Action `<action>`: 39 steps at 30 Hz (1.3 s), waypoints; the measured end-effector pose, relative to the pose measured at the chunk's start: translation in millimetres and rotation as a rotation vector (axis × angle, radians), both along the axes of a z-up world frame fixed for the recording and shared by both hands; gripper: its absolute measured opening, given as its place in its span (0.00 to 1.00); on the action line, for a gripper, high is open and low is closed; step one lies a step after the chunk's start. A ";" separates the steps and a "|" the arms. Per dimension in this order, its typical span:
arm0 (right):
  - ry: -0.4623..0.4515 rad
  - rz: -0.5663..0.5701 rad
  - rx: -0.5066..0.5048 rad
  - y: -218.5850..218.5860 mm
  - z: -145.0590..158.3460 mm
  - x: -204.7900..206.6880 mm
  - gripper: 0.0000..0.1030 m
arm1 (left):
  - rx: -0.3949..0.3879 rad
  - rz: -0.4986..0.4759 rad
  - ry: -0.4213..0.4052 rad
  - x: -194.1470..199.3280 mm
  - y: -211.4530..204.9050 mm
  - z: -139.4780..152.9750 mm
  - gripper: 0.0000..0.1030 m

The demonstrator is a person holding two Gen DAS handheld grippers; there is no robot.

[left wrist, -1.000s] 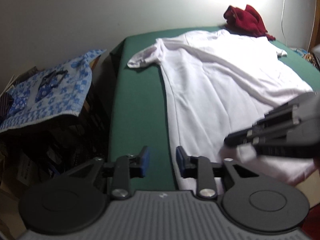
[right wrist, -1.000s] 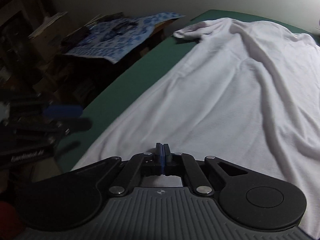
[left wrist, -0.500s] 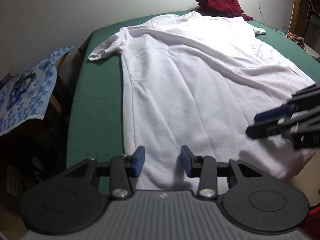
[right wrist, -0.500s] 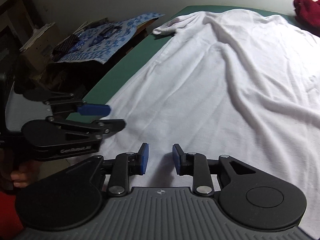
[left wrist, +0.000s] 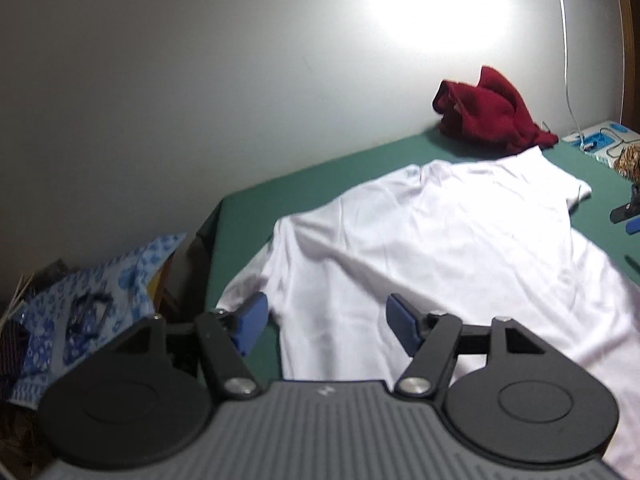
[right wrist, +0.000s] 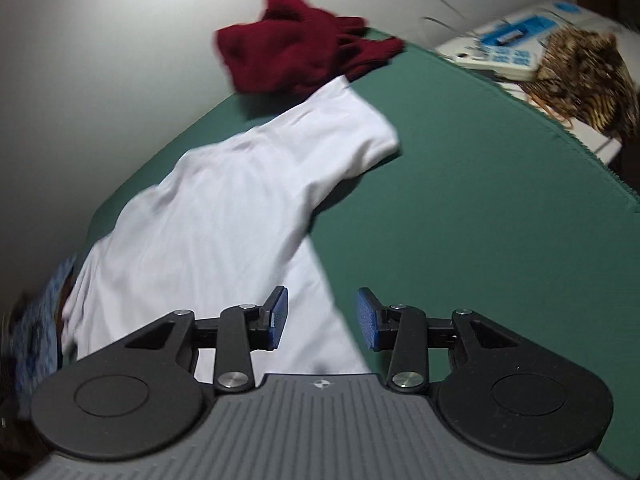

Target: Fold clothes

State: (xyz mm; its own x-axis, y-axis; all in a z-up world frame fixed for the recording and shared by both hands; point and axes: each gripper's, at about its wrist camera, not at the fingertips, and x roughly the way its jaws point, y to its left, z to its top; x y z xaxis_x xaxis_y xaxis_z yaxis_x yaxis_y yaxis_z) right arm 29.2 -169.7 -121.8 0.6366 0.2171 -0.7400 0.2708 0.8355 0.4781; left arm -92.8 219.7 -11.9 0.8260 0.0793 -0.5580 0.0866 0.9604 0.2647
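Observation:
A white T-shirt (left wrist: 432, 248) lies spread flat on the green table (left wrist: 304, 188). My left gripper (left wrist: 326, 322) is open and empty above the shirt's left side, near its left sleeve (left wrist: 244, 284). My right gripper (right wrist: 322, 316) is open and empty above the shirt's right edge (right wrist: 224, 236), below the right sleeve (right wrist: 360, 140). Its fingertips (left wrist: 624, 216) show at the far right of the left wrist view. A crumpled dark red garment (left wrist: 488, 112) lies at the table's far edge, against the wall; it also shows in the right wrist view (right wrist: 296, 44).
A blue patterned cloth (left wrist: 92, 300) covers clutter left of the table. White and blue boxes (right wrist: 516, 44) and a brown fuzzy item (right wrist: 584, 76) sit beyond the table's right edge (right wrist: 580, 140). A white wall (left wrist: 200, 80) stands behind the table.
Both grippers moved up from the shirt's hem toward its sleeves. The right gripper went from shut to open, and both jaws are wider now. The right gripper swung to the right edge.

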 end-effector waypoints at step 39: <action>-0.317 0.206 -0.169 20.8 9.1 138.4 0.05 | -0.224 0.001 0.274 227.2 -102.2 -56.5 0.57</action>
State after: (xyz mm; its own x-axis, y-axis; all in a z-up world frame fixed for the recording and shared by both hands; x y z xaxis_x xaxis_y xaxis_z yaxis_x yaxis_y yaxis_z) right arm 167.5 -148.9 -112.7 0.7948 0.2565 -0.5500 -0.0493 0.9306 0.3626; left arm 134.3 117.5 -68.4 0.6435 -0.0695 -0.7623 0.1243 0.9921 0.0145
